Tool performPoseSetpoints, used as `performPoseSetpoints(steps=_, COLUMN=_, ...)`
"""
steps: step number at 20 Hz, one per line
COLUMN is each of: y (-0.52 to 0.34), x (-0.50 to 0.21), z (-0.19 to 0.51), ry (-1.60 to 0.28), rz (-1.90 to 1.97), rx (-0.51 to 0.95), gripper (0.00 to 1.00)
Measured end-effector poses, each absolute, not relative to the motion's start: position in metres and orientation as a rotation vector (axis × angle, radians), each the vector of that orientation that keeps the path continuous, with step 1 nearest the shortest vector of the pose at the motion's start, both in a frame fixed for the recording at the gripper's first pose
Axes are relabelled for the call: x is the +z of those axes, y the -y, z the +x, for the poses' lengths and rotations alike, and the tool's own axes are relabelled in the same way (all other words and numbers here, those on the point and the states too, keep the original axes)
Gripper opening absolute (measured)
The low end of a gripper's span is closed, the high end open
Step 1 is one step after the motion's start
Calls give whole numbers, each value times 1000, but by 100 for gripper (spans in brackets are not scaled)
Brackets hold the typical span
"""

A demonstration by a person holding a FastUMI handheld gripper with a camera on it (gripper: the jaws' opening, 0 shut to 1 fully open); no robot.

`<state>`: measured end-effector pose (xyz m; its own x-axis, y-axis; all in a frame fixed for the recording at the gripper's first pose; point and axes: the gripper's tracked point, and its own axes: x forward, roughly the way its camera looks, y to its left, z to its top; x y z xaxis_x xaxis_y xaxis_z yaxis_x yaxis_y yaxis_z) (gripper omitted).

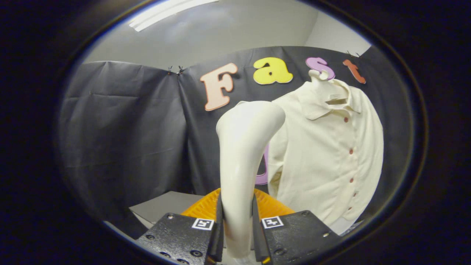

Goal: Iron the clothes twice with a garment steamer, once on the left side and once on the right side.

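1. Gripping from both sides, the hand-held gripper (237, 228) has its two black fingers (218, 221) pressed against the lower handle of the garment steamer (243, 162), so the jaws stand narrow, with only the handle's width between them.
2. Each finger block carries a small square black-and-white marker on its top face, one on either side of the handle.
3. Rising upright from between the fingers, the cream-white steamer widens toward the top and bends over to the right into a rounded head.
4. That head reaches toward the shirt (331, 154); whether it touches the cloth or stands just short of it cannot be told, since the head overlaps the shirt's near shoulder and sleeve.
5. Beyond the fingers and to their right, the cream shirt hangs upright on a pale mannequin form (317, 76), whose neck stub shows above the collar.
6. A row of small reddish buttons runs down the shirt's front placket, and the collar lies folded open.
7. Just behind the fingers, low down, sits an orange ribbed object (206, 206), partly hidden by the steamer handle; what it is cannot be told.
8. Left of the orange object lies a grey tabletop (162, 209), in front of the booth's black cloth wall.
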<state>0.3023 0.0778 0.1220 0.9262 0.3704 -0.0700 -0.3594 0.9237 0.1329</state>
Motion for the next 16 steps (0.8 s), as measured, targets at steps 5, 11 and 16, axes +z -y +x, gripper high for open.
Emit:
performPoseSetpoints(steps=5, y=-11, x=122, z=352, ry=-68, rz=102, rx=225, gripper=33)
performPoseSetpoints(steps=11, y=10, x=87, z=403, ry=-107, rz=81, rx=158, gripper=33)
performPoseSetpoints(steps=16, y=-6, x=79, z=407, ry=-108, rz=103, rx=219, gripper=34)
